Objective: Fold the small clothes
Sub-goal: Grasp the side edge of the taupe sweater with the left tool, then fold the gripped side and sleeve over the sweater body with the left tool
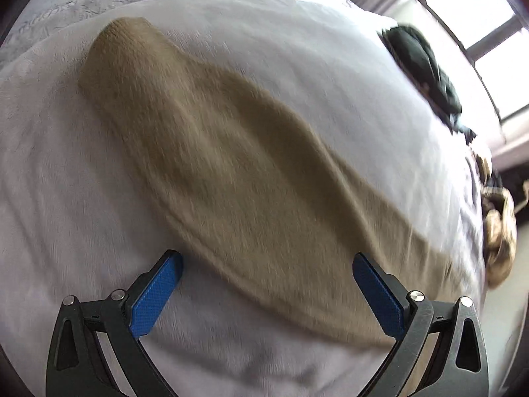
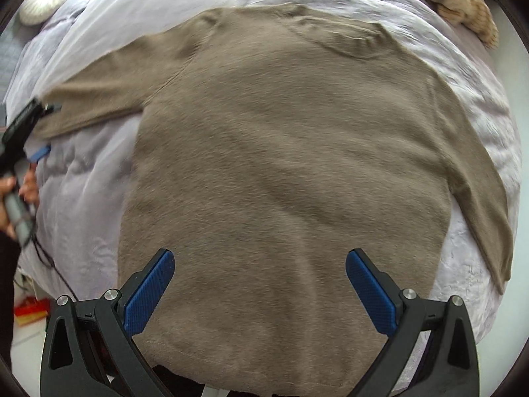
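A tan sweater [image 2: 281, 165] lies flat on a pale lilac bedcover [image 2: 92, 205], front up, neckline toward 12 o'clock and hem toward 6 o'clock in the right wrist view. One sleeve [image 2: 99, 96] stretches toward 9 o'clock; the other [image 2: 479, 198] runs down the 3 o'clock side.

Right gripper [image 2: 259, 264]: fingers spread wide above the lower body of the sweater, nothing held.

Left gripper [image 1: 267, 271]: fingers spread wide, nothing between them. The sleeve [image 1: 211, 152] runs from 11 o'clock down to 5 o'clock in its view, its cuff at 11 o'clock. The picture is blurred; contact with the cloth cannot be determined.

In the right wrist view the left gripper [image 2: 41, 152] appears at 9 o'clock, just beside the sleeve end.

Other clothing: a dark garment [image 1: 426, 66] at 2 o'clock and a beige patterned bundle [image 1: 499, 231] at 3 o'clock in the left wrist view.
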Demonstrator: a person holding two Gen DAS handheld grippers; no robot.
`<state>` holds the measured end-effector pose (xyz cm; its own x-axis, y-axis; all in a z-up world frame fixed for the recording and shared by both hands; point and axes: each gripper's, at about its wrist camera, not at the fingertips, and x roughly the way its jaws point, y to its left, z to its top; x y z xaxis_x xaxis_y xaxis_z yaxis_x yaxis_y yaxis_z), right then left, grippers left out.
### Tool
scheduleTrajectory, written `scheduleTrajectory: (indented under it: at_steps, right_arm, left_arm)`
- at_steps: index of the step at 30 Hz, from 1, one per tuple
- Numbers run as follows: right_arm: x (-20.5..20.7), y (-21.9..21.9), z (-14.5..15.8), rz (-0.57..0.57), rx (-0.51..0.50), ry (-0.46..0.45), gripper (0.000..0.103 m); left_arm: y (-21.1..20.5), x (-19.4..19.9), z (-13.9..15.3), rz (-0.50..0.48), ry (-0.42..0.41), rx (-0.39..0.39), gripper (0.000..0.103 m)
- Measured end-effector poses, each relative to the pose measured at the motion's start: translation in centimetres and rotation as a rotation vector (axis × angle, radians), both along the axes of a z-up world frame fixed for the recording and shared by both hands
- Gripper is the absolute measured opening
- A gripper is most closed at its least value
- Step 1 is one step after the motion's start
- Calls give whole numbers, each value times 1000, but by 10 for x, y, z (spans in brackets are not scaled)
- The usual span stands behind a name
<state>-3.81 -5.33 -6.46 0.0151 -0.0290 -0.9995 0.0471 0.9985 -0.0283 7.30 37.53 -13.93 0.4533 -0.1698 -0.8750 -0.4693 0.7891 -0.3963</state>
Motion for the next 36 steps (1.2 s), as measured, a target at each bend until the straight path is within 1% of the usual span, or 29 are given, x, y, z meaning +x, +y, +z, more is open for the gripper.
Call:
scheduleTrajectory:
  at_steps: [2,3,4,5,6,8,9,11,14,16,18,19,21,23,24,26,28,29,32,33,34,35,36]
  right_arm:
    - [2,9,-2,21,-3,10,103]
    - [4,13,-4,26,-10,11,103]
    - [4,16,-4,31,-9,16,103]
    - [6,19,-5,36,-8,19,103]
    - [8,22,-6,41,-6,21,103]
    - [10,26,-6,48,-4,26,103]
    - [11,28,-7,50,-4,26,103]
    - [13,29,-8,48,1,23,103]
    - [11,25,-4,39,18,21,103]
    - [9,20,-2,27,28,15,103]
    - [8,12,0,5,39,4,103]
    - [7,7,1,-5,45,0,103]
    - [3,-3,4,-28,54,-11,103]
    - [-1,-16,5,-57,62,-24,103]
    - [-5,-27,7,-82,67,-33,103]
    - [-11,-44,9,-120,74,-43,103]
    - [-19,-64,8,-168,78,-51,103]
    - [-24,-78,7,-202,81,-53,103]
    - [-37,-108,2,-272,90,-47,103]
    - [-42,-118,0,-295,94,-44,103]
    - [-46,-128,-3,-318,98,-40,103]
    - [-49,-133,-6,-330,99,-38,103]
    - [-52,-141,-10,-350,104,-32,103]
  left_arm:
    - [7,2,4,19,-60,-3,87]
    - [8,3,3,21,-70,-8,65]
    - [11,4,1,23,-81,-24,38]
    - [13,7,-1,23,-95,-50,25]
    - [17,5,-4,22,-119,-80,9]
    - [22,-1,-3,23,-164,-118,9]
    - [23,-5,1,17,-202,-137,9]
    - [17,-8,14,-9,-258,-142,9]
    - [2,-11,44,-99,-329,-122,9]
    - [-20,-8,68,-178,-381,-113,9]
    - [-53,-2,92,-267,-428,-107,9]
    - [-73,8,103,-303,-442,-114,9]
    - [-110,10,120,-396,-475,-128,9]
    - [-157,13,135,-498,-492,-138,9]
    - [-188,15,138,-562,-494,-142,9]
    - [-239,19,139,-654,-473,-142,9]
    - [-289,21,130,-736,-431,-148,9]
    - [-313,19,127,-772,-409,-137,9]
    - [-371,7,99,-889,-313,-84,9]
    - [-391,3,87,-931,-267,-51,10]
    - [-401,-1,77,-952,-232,-19,10]
    - [-413,-6,66,-976,-189,32,14]
    - [-418,-13,58,-992,-160,75,39]
